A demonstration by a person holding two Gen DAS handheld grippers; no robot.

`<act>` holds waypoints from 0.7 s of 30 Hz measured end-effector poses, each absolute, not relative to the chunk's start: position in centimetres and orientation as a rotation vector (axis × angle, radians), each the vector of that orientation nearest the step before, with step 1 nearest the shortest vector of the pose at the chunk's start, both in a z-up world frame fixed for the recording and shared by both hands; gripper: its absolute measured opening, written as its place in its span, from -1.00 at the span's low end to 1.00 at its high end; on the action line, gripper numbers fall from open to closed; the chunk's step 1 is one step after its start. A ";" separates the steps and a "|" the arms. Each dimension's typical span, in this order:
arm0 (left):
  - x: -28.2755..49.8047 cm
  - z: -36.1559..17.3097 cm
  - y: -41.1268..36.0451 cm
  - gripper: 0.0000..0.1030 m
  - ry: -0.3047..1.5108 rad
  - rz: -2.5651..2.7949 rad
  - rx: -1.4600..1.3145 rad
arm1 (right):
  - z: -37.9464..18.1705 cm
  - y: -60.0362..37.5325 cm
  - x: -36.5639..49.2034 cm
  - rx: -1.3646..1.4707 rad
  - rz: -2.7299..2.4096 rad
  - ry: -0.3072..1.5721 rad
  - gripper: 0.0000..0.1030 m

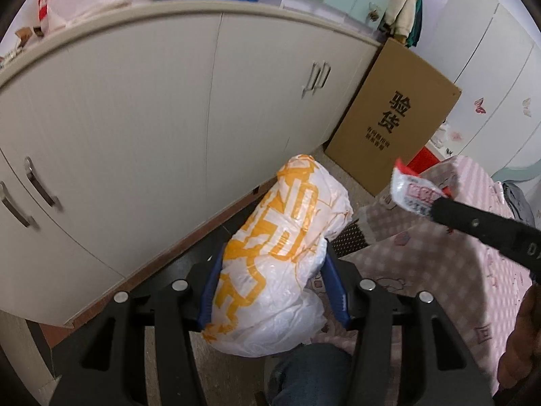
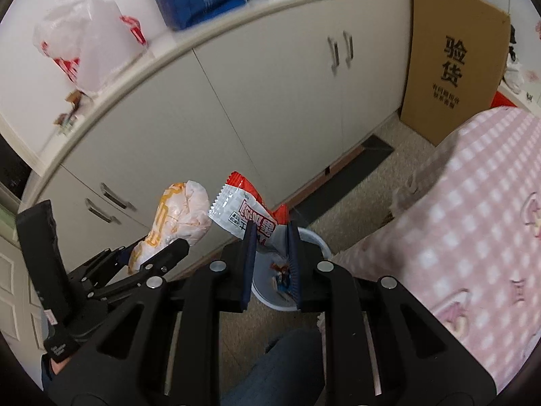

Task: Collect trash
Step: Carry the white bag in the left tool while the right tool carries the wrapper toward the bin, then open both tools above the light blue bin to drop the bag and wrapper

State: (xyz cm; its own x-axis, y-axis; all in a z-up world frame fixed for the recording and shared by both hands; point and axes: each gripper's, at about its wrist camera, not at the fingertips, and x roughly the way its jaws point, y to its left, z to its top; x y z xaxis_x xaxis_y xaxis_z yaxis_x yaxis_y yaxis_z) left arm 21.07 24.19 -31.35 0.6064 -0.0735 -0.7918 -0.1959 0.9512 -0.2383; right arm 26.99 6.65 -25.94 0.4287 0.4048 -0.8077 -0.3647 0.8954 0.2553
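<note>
Right wrist view, one snack wrapper point(image 2: 248, 215) clamped in right jaws, one plastic bag point(image 2: 175, 216) clamped in left jaws

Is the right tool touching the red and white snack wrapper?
Touching. The right wrist view shows the right tool with its two blue pads pinched on the snack wrapper, which sticks out past them above the white bin.

Cream cabinets point(image 1: 142, 128) with metal handles point(image 2: 341, 50) run along the wall under a pale countertop point(image 2: 111, 77). A flat cardboard panel point(image 1: 392, 115) (printed in black characters) leans at their end. The speckled floor point(image 2: 399, 138) meets a pink checked bedspread point(image 2: 473, 223).
</note>
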 end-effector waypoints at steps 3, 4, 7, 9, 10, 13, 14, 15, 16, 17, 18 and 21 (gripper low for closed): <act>21.7 -32.9 24.9 0.02 0.950 0.073 -0.338 | -27.8 7.7 27.8 0.027 0.460 1.065 -0.64; 22.0 -33.5 25.0 0.02 0.964 0.073 -0.344 | -28.5 8.1 28.1 0.015 0.449 1.078 -0.64; 22.6 -35.3 25.2 0.02 1.000 0.070 -0.354 | -30.1 8.9 28.7 -0.010 0.428 1.113 -0.64; 23.1 -36.6 25.3 0.03 1.026 0.067 -0.364 | -31.0 9.5 29.0 -0.026 0.417 1.134 -0.64; 23.3 -37.2 25.2 0.03 1.038 0.064 -0.371 | -31.4 9.7 29.2 -0.028 0.414 1.144 -0.64; 24.1 -38.6 25.2 0.05 1.073 0.033 -0.383 | -32.5 10.2 29.8 -0.032 0.409 1.167 -0.64; 24.4 -39.0 25.1 0.10 1.084 0.023 -0.381 | -32.8 10.3 30.0 -0.028 0.410 1.175 -0.62; 24.6 -39.3 25.1 0.14 1.092 0.014 -0.378 | -32.9 10.3 30.3 -0.025 0.410 1.183 -0.59; 24.9 -39.5 25.1 0.25 1.103 0.006 -0.374 | -33.2 10.4 30.5 -0.023 0.411 1.192 -0.59; 25.0 -39.7 25.2 0.37 1.112 0.013 -0.368 | -33.5 10.5 30.7 -0.019 0.418 1.203 -0.58; 25.1 -39.8 25.3 0.42 1.116 0.024 -0.365 | -33.8 10.5 30.9 -0.005 0.423 1.214 -0.49; 24.7 -39.8 26.0 0.52 1.114 0.040 -0.374 | -33.9 10.4 31.0 0.016 0.424 1.211 0.15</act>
State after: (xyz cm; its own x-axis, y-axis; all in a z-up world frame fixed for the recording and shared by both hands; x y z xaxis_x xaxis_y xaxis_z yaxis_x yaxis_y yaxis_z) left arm 24.66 26.02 -39.80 0.4468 -0.1539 -0.8813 -0.2171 0.9370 -0.2737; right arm 30.98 10.41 -33.88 0.2833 0.3255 -0.9021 -0.3084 0.9216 0.2357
